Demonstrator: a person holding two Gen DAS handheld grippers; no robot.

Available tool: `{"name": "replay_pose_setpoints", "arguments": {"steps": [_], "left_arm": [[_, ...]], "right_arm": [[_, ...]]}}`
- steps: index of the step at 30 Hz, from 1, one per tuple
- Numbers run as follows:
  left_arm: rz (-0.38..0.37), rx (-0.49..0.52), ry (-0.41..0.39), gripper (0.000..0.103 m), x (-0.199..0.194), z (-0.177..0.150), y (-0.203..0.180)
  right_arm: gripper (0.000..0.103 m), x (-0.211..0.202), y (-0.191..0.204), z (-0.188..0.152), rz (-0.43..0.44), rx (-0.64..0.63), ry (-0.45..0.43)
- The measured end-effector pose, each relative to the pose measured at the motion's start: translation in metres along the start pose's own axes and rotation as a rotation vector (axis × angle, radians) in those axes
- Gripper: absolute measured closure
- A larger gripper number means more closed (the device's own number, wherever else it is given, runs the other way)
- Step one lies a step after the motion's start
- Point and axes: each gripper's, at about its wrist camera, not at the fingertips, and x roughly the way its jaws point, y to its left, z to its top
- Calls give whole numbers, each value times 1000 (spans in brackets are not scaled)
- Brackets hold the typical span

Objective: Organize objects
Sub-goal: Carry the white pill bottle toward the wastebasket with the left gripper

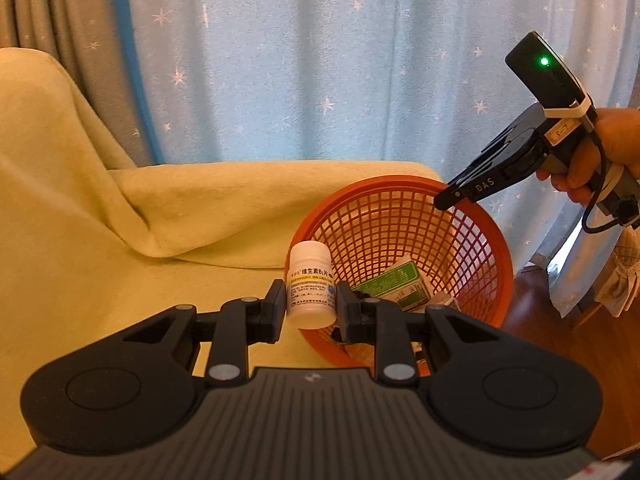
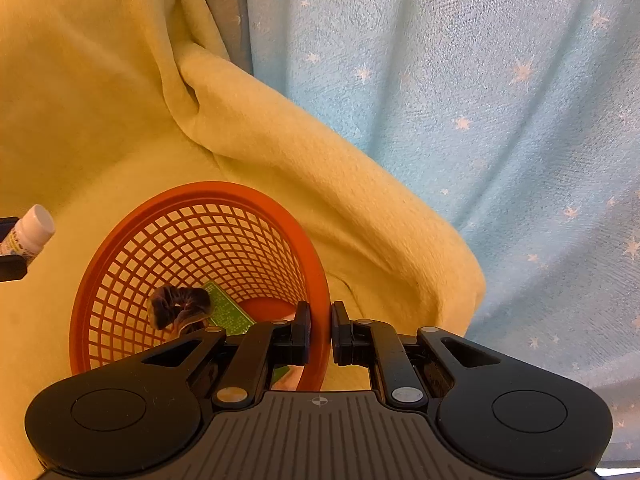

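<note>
Yellow-draped sofa [image 1: 120,220]: left tongs [image 1: 310,300] clamp upright bottle [image 1: 310,284], cap up; right tongs [image 2: 320,332] pinch basket rim [image 2: 318,280].

This is a home, likely a living room or bedroom. A sofa draped in a yellow blanket [image 1: 120,220] fills the scene. Behind the sofa hang light-blue curtains with white stars [image 1: 320,60] beside a grey curtain [image 1: 52,8]. To the sofa's right, wooden flooring [image 1: 560,340] shows.
</note>
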Motion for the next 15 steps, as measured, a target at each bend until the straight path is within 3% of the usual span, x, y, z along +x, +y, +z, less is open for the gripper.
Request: {"name": "replay_pose_setpoints", "arguments": {"steps": [15], "left_arm": [[-41,26,8,81,15,5,-9]], "right_arm": [[96,0,1,2,9,-8,-2]]}}
